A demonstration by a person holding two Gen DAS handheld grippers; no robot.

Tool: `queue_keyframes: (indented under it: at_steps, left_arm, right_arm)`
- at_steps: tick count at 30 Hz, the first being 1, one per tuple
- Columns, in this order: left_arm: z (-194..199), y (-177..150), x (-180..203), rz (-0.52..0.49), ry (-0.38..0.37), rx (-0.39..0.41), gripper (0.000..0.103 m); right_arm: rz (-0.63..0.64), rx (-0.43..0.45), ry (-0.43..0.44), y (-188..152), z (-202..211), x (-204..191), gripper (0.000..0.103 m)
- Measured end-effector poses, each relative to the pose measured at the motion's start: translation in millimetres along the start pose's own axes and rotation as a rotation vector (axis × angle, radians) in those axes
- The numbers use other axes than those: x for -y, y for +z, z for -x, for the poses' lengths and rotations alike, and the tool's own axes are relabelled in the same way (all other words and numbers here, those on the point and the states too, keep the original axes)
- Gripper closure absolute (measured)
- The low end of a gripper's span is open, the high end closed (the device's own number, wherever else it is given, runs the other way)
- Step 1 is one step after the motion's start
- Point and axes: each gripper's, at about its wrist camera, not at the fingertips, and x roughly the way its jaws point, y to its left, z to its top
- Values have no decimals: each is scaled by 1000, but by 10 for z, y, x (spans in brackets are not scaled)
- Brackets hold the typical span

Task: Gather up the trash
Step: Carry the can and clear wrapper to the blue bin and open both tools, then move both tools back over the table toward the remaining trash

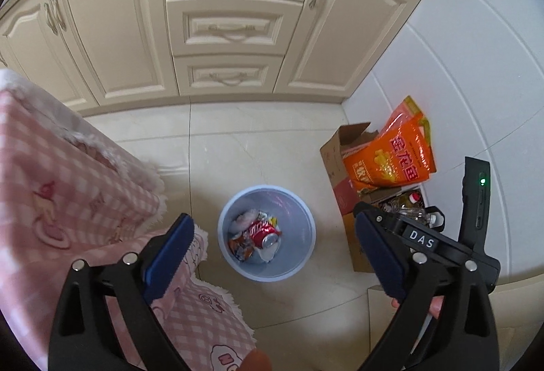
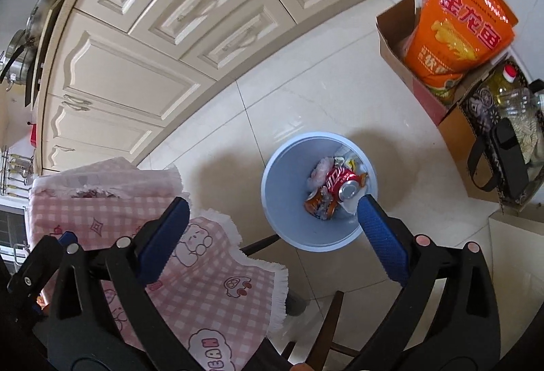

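Observation:
A pale blue waste bin (image 1: 306,228) stands on the floor tiles below me; it also shows in the right wrist view (image 2: 282,187). Inside lie a red soda can (image 1: 263,231), also seen from the right (image 2: 341,182), an orange wrapper (image 2: 316,201) and pale crumpled scraps. My left gripper (image 1: 272,252) is open and empty, high above the bin. My right gripper (image 2: 272,228) is open and empty too, its right finger over the bin's near rim. The right gripper's body (image 1: 425,245) shows at the right of the left wrist view.
A table with a pink checked cloth (image 1: 68,201) is at the left, also in the right view (image 2: 190,269). Cream cabinets (image 1: 221,24) line the far side. Cardboard boxes (image 1: 336,167) with an orange bag (image 1: 394,153) and bottles (image 2: 510,95) stand right of the bin.

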Motion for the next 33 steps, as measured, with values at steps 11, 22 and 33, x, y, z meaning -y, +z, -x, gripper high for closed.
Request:
queue_keyframes:
  at_steps: [11,22,33]
  left_arm:
    - [945,-34,-154,23,-43,177,9]
    - [2157,-226,-694,73,16,417,9]
    - [3116,-622,-1407,168,197,594,9]
  right_arm:
    - [85,102,50,41,592,-592,6]
    - [291,180,179,-164,1108,-1831,6]
    - [556,189,313,-735,1333,-3236,6]
